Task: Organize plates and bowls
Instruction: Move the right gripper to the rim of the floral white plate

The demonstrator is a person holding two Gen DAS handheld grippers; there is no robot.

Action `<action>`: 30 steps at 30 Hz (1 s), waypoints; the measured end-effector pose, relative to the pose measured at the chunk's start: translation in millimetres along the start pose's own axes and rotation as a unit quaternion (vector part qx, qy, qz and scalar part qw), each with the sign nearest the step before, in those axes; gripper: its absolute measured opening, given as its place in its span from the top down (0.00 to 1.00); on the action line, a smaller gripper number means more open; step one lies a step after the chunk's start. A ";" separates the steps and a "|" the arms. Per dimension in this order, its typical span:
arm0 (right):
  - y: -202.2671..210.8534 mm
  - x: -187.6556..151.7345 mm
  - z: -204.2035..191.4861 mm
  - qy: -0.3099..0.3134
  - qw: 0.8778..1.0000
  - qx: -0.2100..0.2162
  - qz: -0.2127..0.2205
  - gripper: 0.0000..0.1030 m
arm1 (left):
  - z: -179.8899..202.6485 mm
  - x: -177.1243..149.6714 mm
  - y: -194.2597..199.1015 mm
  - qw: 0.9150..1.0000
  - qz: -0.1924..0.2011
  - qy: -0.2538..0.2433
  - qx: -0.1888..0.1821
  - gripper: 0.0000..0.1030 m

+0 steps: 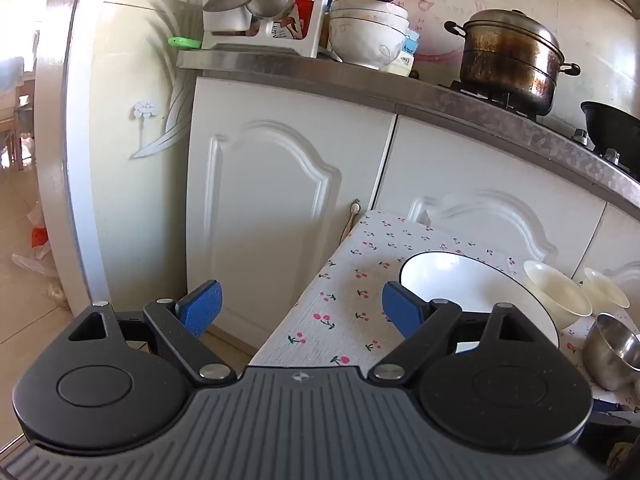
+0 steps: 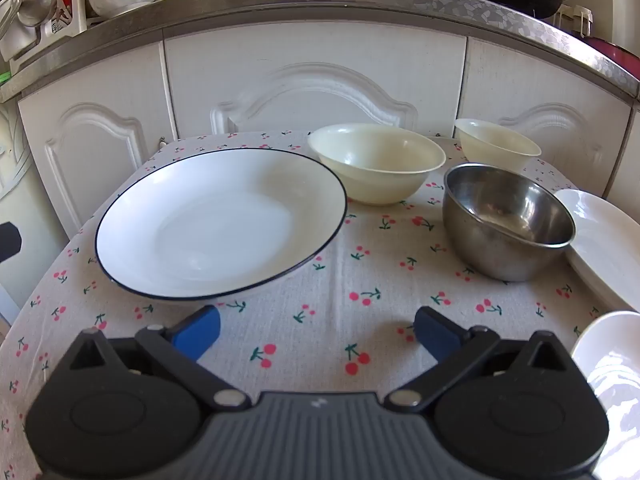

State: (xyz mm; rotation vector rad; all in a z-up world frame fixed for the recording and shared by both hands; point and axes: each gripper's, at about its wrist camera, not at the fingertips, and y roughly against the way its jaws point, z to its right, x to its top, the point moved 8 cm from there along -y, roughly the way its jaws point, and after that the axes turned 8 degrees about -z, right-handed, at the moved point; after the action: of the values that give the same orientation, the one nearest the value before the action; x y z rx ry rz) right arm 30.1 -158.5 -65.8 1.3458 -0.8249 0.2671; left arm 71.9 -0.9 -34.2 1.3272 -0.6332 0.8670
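A large white plate with a dark rim (image 2: 220, 220) lies on the cherry-print tablecloth (image 2: 320, 320); it also shows in the left wrist view (image 1: 476, 292). Behind it stand a large cream bowl (image 2: 376, 162) and a small cream bowl (image 2: 496, 144), with a steel bowl (image 2: 506, 220) in front of them. White plates (image 2: 600, 240) lie at the right edge, and another white dish (image 2: 612, 376) at the near right. My right gripper (image 2: 316, 336) is open and empty, low over the cloth in front of the large plate. My left gripper (image 1: 300, 308) is open and empty at the table's left edge.
White cabinet doors (image 2: 312, 92) stand behind the table under a grey counter (image 2: 320, 4). On the counter are stacked bowls (image 1: 366, 36), a utensil holder (image 1: 256, 8), a steamer pot (image 1: 512, 52) and a black wok (image 1: 612, 124). A doorway (image 1: 24, 120) opens at the left.
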 end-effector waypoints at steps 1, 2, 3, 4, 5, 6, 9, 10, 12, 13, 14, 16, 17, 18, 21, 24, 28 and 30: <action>-0.1 0.0 -0.2 -0.002 1.000 0.003 0.000 0.00 | 1.0 0.5 0.9 1.000 0.001 -0.002 0.000 0.00; 0.0 0.0 -0.2 -0.004 1.000 0.005 0.001 0.00 | 2.2 1.1 2.3 1.000 0.003 -0.004 -0.001 0.00; 0.0 0.0 -0.1 -0.004 1.000 0.005 0.001 0.00 | 3.6 -1.1 2.2 1.000 0.000 -0.007 0.001 0.00; 0.0 0.0 0.0 -0.004 1.000 0.005 0.001 0.00 | 0.7 -1.4 -0.6 1.000 -0.003 -0.001 0.000 0.00; 0.2 -0.3 0.3 -0.005 1.000 0.005 0.001 0.00 | 0.0 0.1 1.6 1.000 -0.001 0.000 0.000 0.00; 2.0 -2.0 0.3 -0.003 1.000 0.005 -0.001 0.00 | 2.6 2.3 4.5 1.000 0.003 -0.006 0.003 0.00; 7.9 -6.8 -4.8 0.016 1.000 0.016 -0.010 0.00 | 0.2 2.7 17.6 1.000 0.018 -0.009 -0.001 0.00; 10.3 -8.9 -6.4 0.021 0.999 0.021 -0.012 0.00 | 2.4 -1.1 23.1 1.000 0.026 -0.016 0.001 0.00; 17.8 -16.0 -8.3 0.025 0.999 0.034 -0.015 0.00 | 2.6 -2.9 29.8 0.999 0.022 -0.030 0.003 0.00; 22.6 -20.2 -9.8 0.030 0.999 0.040 -0.015 0.00 | 1.0 -5.2 34.9 0.999 0.023 -0.033 0.003 0.00; 27.4 -25.1 -11.5 0.038 0.998 0.046 -0.016 0.00 | -0.2 -5.3 38.1 0.999 0.022 -0.034 0.004 0.00; 40.2 -36.4 -12.7 0.048 0.997 0.056 -0.019 0.01 | -1.2 -8.6 46.8 0.999 0.023 -0.042 0.007 0.00; 45.7 -38.4 -12.8 0.047 0.997 0.062 -0.016 0.01 | -0.5 -9.9 51.0 0.998 0.024 -0.049 0.008 0.00; 53.7 -41.1 -11.1 0.043 0.997 0.070 -0.011 0.01 | 0.1 -12.2 57.0 0.998 0.027 -0.057 0.012 0.00; 75.7 -44.7 -2.1 0.034 0.996 0.081 0.004 0.01 | -3.0 -20.1 74.6 0.997 0.030 -0.065 0.015 0.00; 100.9 -45.0 9.1 0.035 0.996 0.081 0.031 0.01 | -5.0 -26.2 93.4 0.998 0.030 -0.063 0.011 0.00; 134.1 -45.1 31.7 0.020 0.995 0.076 0.067 0.01 | -0.7 -33.8 118.5 0.997 0.028 -0.068 0.000 0.00; 150.5 -45.3 43.4 0.008 0.994 0.069 0.087 0.01 | 2.2 -40.6 129.3 0.997 0.024 -0.070 -0.010 0.00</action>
State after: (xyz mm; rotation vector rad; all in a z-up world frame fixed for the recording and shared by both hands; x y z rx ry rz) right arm -109.8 -149.6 17.4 1.3998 -0.9240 0.4777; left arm -57.6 -7.5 4.9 1.3671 -0.7835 0.8091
